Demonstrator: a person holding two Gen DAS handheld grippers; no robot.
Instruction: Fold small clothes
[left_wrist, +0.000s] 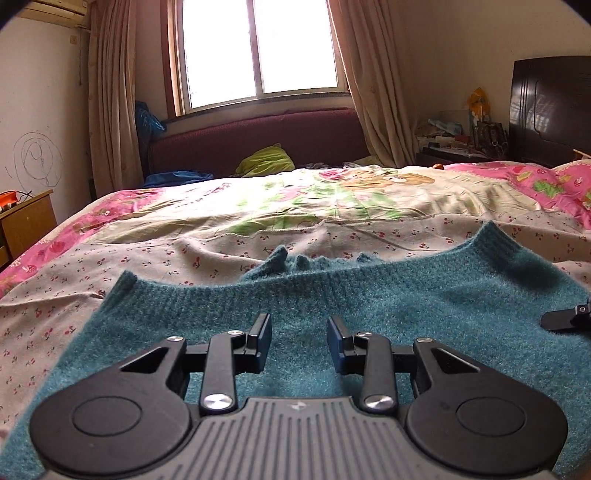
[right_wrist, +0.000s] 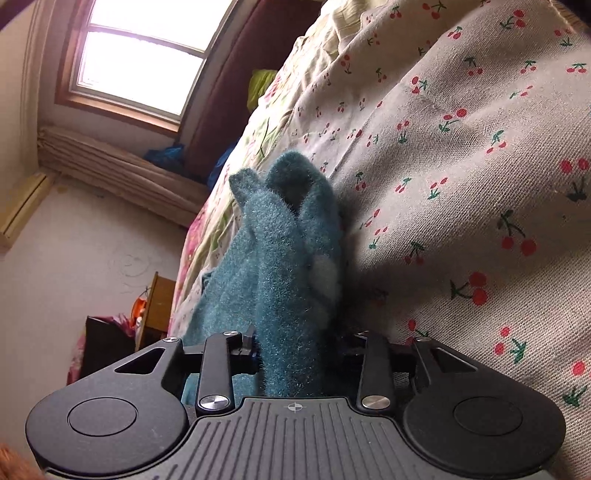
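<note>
A fuzzy teal knit sweater (left_wrist: 406, 306) lies spread on the cherry-print sheet (left_wrist: 184, 251) of a bed, its ribbed edge towards the window. My left gripper (left_wrist: 299, 325) hovers low over the sweater's near part, open, with only the flat knit below its blue pads. A black piece of my right gripper (left_wrist: 565, 317) shows at the sweater's right side. In the right wrist view, which is rolled sideways, a bunched fold of the teal sweater (right_wrist: 280, 258) fills the gap of my right gripper (right_wrist: 299, 343), and its fingers press on it from both sides.
A pink and green floral quilt (left_wrist: 332, 199) covers the far half of the bed. Behind it are a maroon bench (left_wrist: 258, 136) with a green cushion (left_wrist: 266, 160) under the window. There is a wooden cabinet (left_wrist: 29, 221) at left and a dark headboard (left_wrist: 550, 107) and cluttered nightstand (left_wrist: 458, 136) at right.
</note>
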